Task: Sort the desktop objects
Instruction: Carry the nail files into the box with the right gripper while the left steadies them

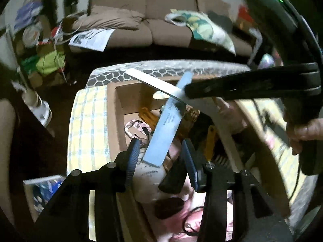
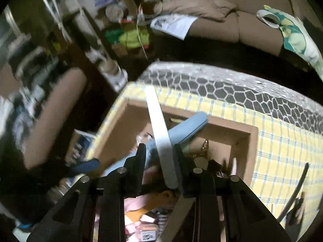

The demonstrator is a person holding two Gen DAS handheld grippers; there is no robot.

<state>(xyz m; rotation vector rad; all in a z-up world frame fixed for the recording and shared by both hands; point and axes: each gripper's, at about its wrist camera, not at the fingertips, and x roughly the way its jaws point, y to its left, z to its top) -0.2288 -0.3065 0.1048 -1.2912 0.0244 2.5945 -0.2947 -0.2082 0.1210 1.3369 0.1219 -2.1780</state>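
Note:
A long blue-grey nail file (image 1: 167, 121) slants up over an open cardboard box (image 1: 119, 111). Its lower end lies between the blue-padded fingers (image 1: 133, 157) of my left gripper (image 1: 161, 159), which stands open with a gap on each side of the file. A white nail file (image 1: 153, 82) crosses above it, and my right gripper (image 1: 189, 92) is shut on its end. In the right wrist view the white file (image 2: 159, 129) runs up from my right gripper (image 2: 160, 153), lying against the right finger, with the blue file (image 2: 187, 129) behind it over the box (image 2: 252, 141).
The box holds several small items, among them a carabiner (image 1: 131, 129) and a white bottle (image 1: 149, 171). It stands on a yellow checked cloth (image 1: 88, 121), with a honeycomb-patterned mat (image 2: 242, 92) beyond. A person's hand (image 1: 302, 135) holds the right gripper. A sofa (image 1: 161, 20) and cluttered shelves (image 1: 40, 50) stand behind.

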